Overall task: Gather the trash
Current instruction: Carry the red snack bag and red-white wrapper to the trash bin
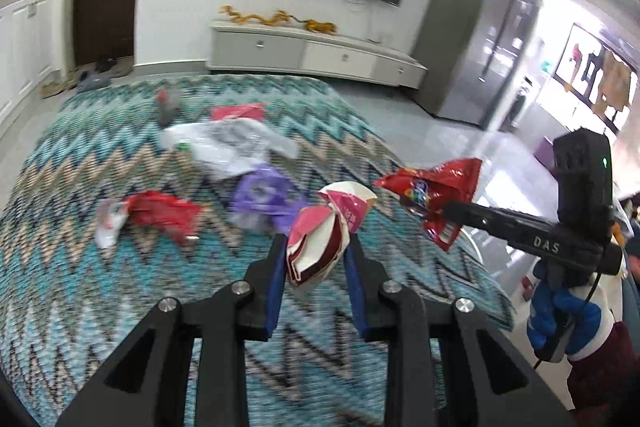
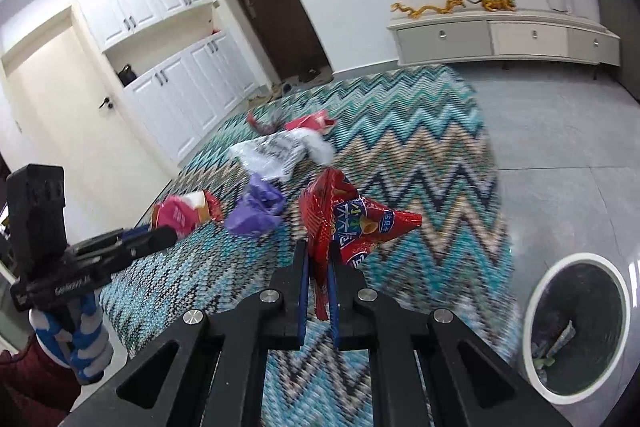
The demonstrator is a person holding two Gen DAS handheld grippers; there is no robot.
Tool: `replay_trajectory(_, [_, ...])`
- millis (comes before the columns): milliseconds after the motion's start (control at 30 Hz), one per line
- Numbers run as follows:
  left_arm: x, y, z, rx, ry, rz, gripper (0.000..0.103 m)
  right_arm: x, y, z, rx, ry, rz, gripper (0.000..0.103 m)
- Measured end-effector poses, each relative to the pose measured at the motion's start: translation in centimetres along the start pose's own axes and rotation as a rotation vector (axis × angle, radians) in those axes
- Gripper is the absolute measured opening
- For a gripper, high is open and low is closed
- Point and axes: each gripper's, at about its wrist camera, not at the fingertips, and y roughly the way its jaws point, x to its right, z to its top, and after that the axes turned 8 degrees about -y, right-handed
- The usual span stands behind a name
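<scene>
My left gripper (image 1: 316, 247) is shut on a crumpled pink and white wrapper (image 1: 332, 227) and holds it above the rug; it also shows in the right wrist view (image 2: 180, 217). My right gripper (image 2: 318, 255) is shut on a red snack bag (image 2: 348, 227), which also shows in the left wrist view (image 1: 436, 197). On the rug lie a purple bag (image 1: 262, 193), a clear plastic bag (image 1: 228, 143), a red wrapper (image 1: 160, 213), a flat pink packet (image 1: 240, 111) and a small dark red piece (image 1: 166, 103). A white-rimmed trash bin (image 2: 576, 327) stands on the floor at my right.
A teal zigzag rug (image 1: 100, 147) covers the floor. A low white TV cabinet (image 1: 316, 55) stands by the far wall. A dark door (image 2: 272, 11) and white cupboards (image 2: 192, 83) are to the left. Grey tile floor (image 2: 560, 131) lies right of the rug.
</scene>
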Motion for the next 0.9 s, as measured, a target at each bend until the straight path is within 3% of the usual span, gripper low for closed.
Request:
replay_trajectory(433, [7.5,5.4,-1.5,-0.14,0.125,-0.104,0.026,6.9,-6.0,-3.4,0.055,0.142,-0.179,0.008])
replay_trajectory(733, [15.7,11.9,0.3,-0.228,0.215,-0.186,0.026,13.7,-9.5,-6.9,0.046,0.29,-0.34,0.008])
replay_trajectory(900, [21.2,16.6,0.6,-0.284,0.276,-0.175,0.026,17.7,-10.4,-8.3,0.037,0.369,-0.407,0.008])
